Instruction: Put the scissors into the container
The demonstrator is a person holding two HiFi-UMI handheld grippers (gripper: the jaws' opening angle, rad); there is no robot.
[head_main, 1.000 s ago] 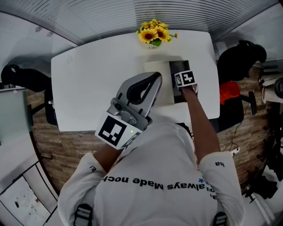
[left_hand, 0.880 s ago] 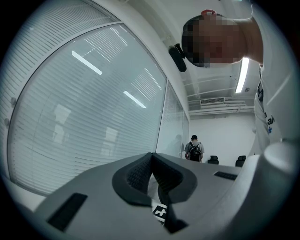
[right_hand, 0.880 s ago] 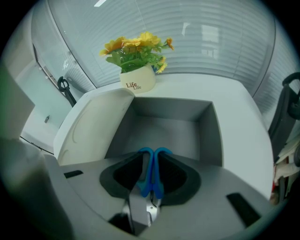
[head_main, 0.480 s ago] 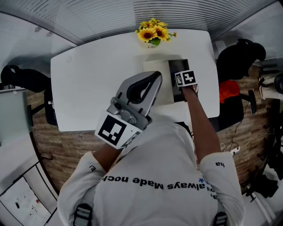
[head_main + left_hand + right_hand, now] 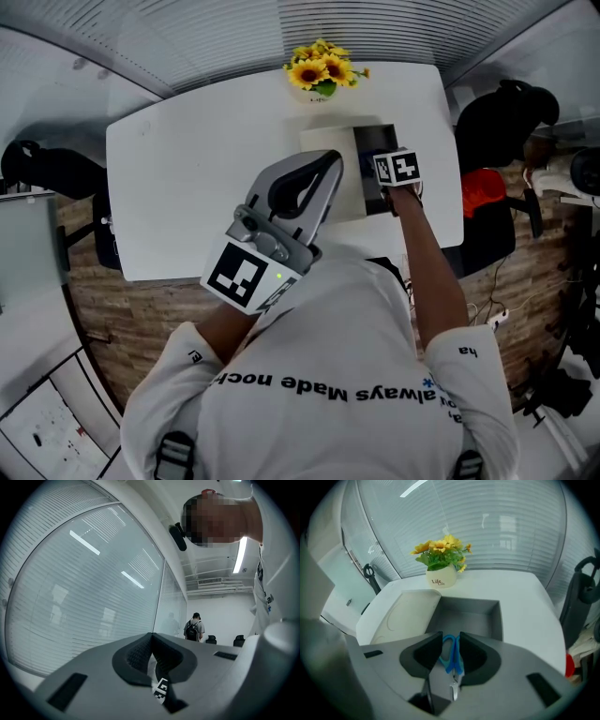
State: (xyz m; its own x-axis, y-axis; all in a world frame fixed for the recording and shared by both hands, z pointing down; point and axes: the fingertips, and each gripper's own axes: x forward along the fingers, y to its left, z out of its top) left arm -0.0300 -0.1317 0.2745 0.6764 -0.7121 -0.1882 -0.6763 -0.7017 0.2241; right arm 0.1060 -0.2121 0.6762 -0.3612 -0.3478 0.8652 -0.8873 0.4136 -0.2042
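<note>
**Tabletop** (image 5: 187, 178): white. It carries the items below.

**Container** (image 5: 497, 616): dark grey, open-topped, rectangular, at the tabletop's right half. A pale tray (image 5: 401, 616) lies against its left side. In the head view more of its dark interior shows than a second ago.

**Scissors** (image 5: 451, 656): blue handles, steel blades. In the right gripper view they appear in the gap between that gripper's fingers, over the near end of the container. The handles point away from the camera and the blade tip points toward it. Whether they rest on the container floor cannot be told.

**Right gripper** (image 5: 451, 641): poised over the container with its fingers wide and just now easing inward. The scissors' handles fill the gap, and no firm squeeze is visible. In the head view its marker cube (image 5: 397, 169) sits slightly further right than a second ago.

**Left gripper** (image 5: 151, 637): raised in front of the person's chest, off the tabletop, pointing up toward a glass wall with blinds. Its fingers are closed tip to tip with nothing between them. Its position matches the earlier pictures.

**Flower pot** (image 5: 440, 581): white, printed, holding yellow sunflowers. It stands at the far edge of the tabletop, behind the container and apart from it.
</note>
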